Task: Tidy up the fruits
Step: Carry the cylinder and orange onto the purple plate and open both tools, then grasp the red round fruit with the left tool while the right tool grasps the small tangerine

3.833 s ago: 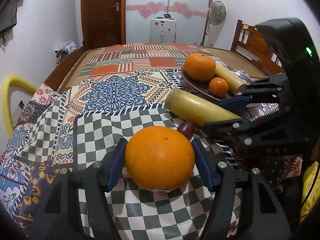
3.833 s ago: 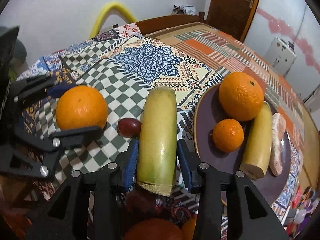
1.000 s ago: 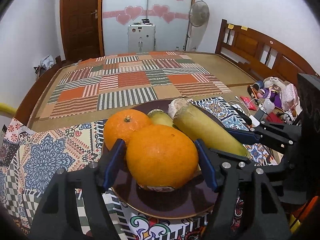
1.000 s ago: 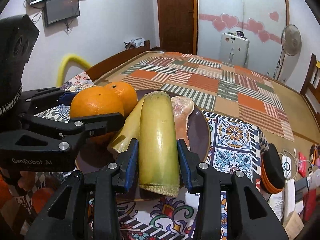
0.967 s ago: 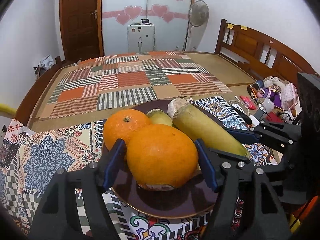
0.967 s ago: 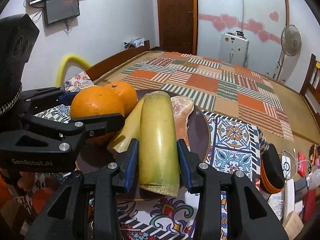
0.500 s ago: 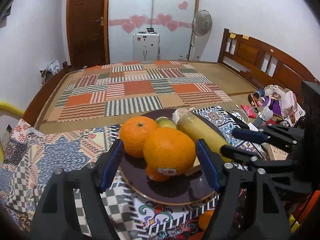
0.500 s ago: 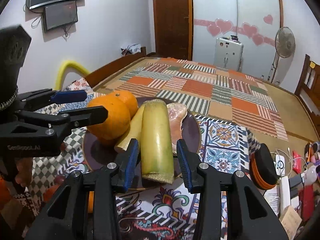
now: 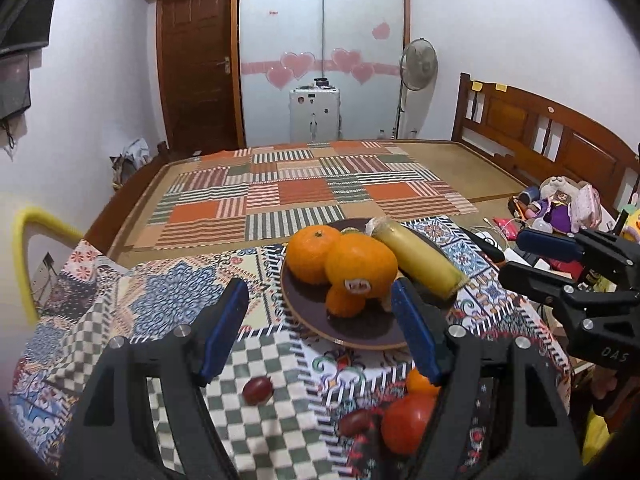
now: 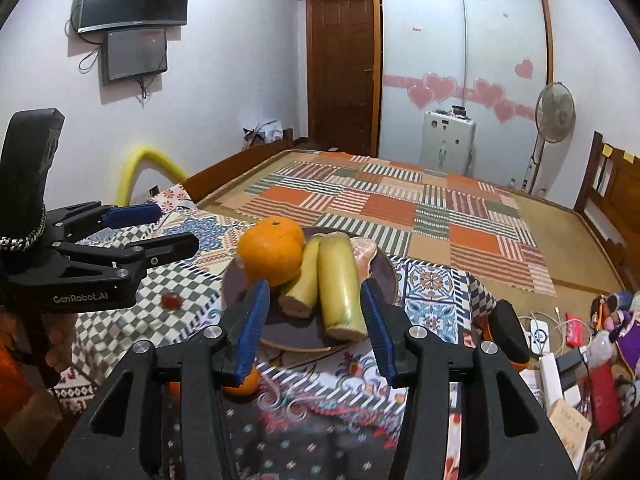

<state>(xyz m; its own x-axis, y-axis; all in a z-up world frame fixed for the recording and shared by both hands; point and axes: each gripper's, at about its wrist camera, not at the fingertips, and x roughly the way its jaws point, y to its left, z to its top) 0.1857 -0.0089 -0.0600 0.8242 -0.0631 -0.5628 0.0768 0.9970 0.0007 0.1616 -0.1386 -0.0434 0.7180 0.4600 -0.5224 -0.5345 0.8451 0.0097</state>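
A dark round plate on the patterned tablecloth holds a big orange with a sticker, a second orange, a small orange and two yellow-green banana-like pieces. My left gripper is open and empty, pulled back in front of the plate. My right gripper is open and empty, just short of the banana piece. Each gripper also shows in the other's view, the right one and the left one.
Loose on the cloth near me lie a dark red grape, a red tomato, a dark red fruit and a small orange. Cluttered small items lie at the right. A wooden bed stands behind.
Both grippers have opened wider, let go of the orange and the banana piece on the plate, and pulled back and up from it.
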